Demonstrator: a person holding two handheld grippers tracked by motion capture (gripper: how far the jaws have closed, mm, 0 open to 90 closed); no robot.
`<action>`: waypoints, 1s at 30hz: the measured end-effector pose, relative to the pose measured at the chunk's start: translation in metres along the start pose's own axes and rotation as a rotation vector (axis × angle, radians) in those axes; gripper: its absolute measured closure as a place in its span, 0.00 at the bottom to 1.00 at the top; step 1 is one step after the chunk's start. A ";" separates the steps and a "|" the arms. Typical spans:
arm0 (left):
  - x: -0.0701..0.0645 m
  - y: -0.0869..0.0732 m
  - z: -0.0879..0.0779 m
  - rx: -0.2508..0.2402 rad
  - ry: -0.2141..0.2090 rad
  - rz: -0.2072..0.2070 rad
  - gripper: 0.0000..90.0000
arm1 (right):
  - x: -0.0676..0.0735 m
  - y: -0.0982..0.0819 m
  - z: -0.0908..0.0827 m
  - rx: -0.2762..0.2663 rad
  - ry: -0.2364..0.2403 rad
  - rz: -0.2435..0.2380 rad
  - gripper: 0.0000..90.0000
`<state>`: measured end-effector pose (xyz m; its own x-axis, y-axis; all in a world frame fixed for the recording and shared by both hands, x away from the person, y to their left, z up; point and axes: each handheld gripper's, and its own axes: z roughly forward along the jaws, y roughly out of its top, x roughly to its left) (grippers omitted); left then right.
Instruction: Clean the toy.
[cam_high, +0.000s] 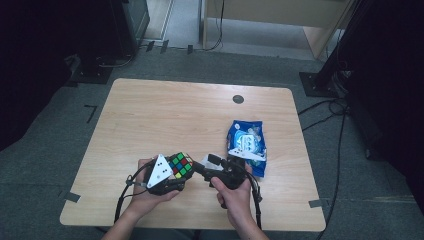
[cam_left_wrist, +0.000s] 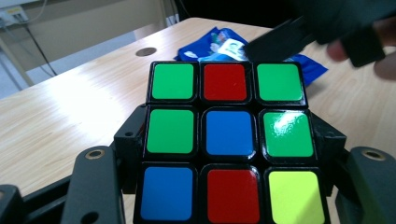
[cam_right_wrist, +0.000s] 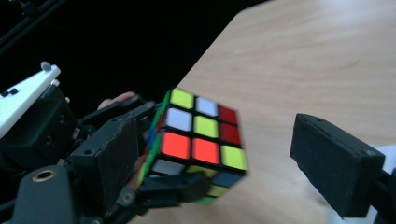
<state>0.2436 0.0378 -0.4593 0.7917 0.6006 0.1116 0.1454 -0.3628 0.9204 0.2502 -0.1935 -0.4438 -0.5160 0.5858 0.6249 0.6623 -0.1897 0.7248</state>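
Note:
A scrambled Rubik's cube (cam_high: 181, 164) is held just above the near part of the table, with my left gripper (cam_high: 178, 176) shut on its sides. In the left gripper view the cube (cam_left_wrist: 229, 140) shows a face of green, red, blue and yellow squares between the two jaws. My right gripper (cam_high: 206, 164) is open and points at the cube from the right. In the right gripper view the cube (cam_right_wrist: 201, 140) sits ahead of the wide gap between the right gripper's pads (cam_right_wrist: 334, 165), slightly blurred, and no pad touches it.
A blue snack bag (cam_high: 246, 141) lies on the wooden table (cam_high: 165, 115) just beyond the right hand. A round cable hole (cam_high: 238, 99) is at the far side. The table's left edge drops to dark floor. Cables trail from both grippers.

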 end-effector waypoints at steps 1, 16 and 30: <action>-0.003 0.001 0.001 -0.003 -0.007 0.006 0.38 | 0.001 -0.004 0.006 0.025 0.021 0.017 0.17; -0.009 0.003 0.003 0.006 -0.025 0.013 0.38 | -0.003 -0.012 0.011 0.017 0.045 0.134 0.38; -0.009 0.003 0.008 0.061 -0.030 0.014 0.37 | 0.029 -0.015 0.012 0.023 -0.181 -0.262 0.38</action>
<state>0.2417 0.0260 -0.4609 0.8114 0.5736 0.1126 0.1692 -0.4148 0.8940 0.2320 -0.1640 -0.4401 -0.5670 0.7436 0.3543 0.5330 0.0033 0.8461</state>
